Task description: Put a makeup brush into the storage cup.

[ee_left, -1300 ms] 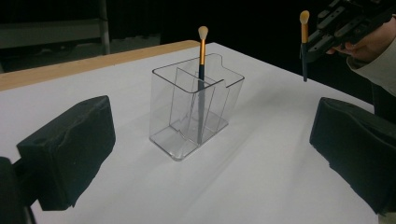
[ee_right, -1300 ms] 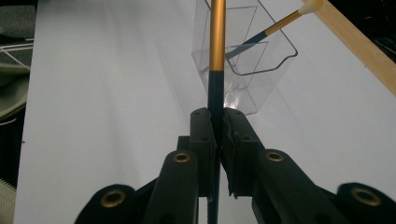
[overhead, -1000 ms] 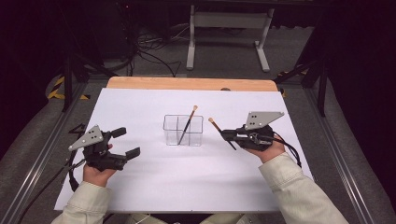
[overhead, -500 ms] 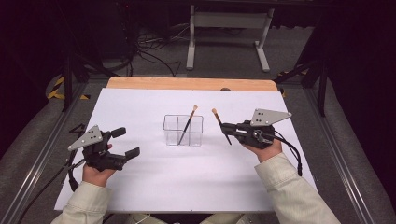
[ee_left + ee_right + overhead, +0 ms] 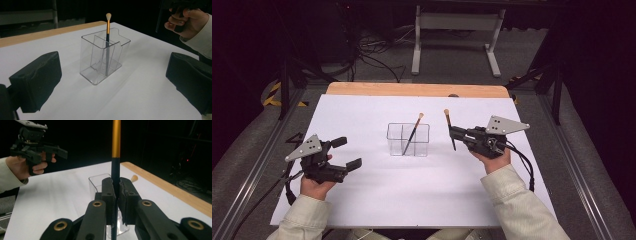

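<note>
Black padded jaws of the right gripper (image 5: 115,195) clench a slim makeup brush (image 5: 449,127) with a gold ferrule, right of the clear plastic organizer (image 5: 408,139) mid-table. A second brush (image 5: 107,40) leans inside it. The left gripper (image 5: 344,152) hangs released, near left, over the white tabletop (image 5: 362,200).

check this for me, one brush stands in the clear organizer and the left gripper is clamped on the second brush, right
Not quite: the right gripper is clamped on the second brush, as the right gripper view shows. The left gripper is open and empty. One brush does stand in the clear organizer.
</note>
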`<action>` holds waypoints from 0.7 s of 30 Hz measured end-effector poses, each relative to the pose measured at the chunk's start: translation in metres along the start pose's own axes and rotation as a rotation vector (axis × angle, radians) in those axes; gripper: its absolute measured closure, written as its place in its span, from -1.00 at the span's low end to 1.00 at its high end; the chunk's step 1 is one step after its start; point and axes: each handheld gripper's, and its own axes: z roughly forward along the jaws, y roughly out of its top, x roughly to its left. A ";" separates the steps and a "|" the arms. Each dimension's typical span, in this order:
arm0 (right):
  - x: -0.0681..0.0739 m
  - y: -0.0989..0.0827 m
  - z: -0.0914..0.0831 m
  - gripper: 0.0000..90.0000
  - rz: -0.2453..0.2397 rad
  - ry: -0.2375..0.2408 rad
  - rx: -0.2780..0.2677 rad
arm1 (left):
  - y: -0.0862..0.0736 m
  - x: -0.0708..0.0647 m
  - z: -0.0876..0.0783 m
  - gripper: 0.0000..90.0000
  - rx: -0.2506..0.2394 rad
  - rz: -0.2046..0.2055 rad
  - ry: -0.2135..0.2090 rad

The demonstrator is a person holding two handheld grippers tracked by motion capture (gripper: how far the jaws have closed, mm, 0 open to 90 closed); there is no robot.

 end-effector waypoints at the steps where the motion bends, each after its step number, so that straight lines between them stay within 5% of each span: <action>1: 0.000 0.001 0.000 0.85 -0.002 0.004 -0.013 | 0.000 0.000 0.000 -0.98 0.002 0.000 0.000; 12: 0.001 0.001 0.016 0.85 0.020 0.023 -0.129 | -0.002 -0.001 -0.002 -0.98 0.002 -0.002 0.005; 21: 0.001 0.001 0.038 0.84 0.024 0.025 -0.135 | -0.004 -0.001 -0.007 -0.98 0.004 -0.004 0.015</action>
